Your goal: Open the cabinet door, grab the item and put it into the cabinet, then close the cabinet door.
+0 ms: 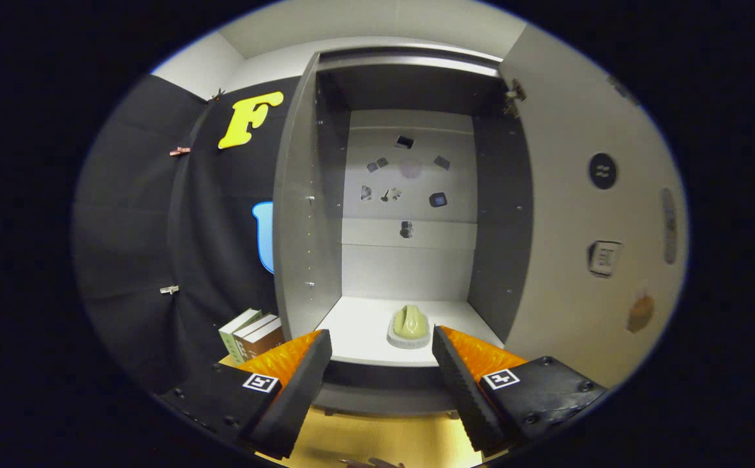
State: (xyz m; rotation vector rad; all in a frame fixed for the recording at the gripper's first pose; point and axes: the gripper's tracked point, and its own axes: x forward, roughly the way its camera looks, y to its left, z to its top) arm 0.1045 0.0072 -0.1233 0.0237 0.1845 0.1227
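We see our tongs [382, 344] spread wide and empty before the open grey cabinet [306, 214]; the pale green ridged item [410, 323] sits on its white shelf [364, 325], just beyond the fingertips

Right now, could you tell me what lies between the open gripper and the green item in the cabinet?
In the gripper view, only bare white shelf separates the open gripper from the green item ahead.
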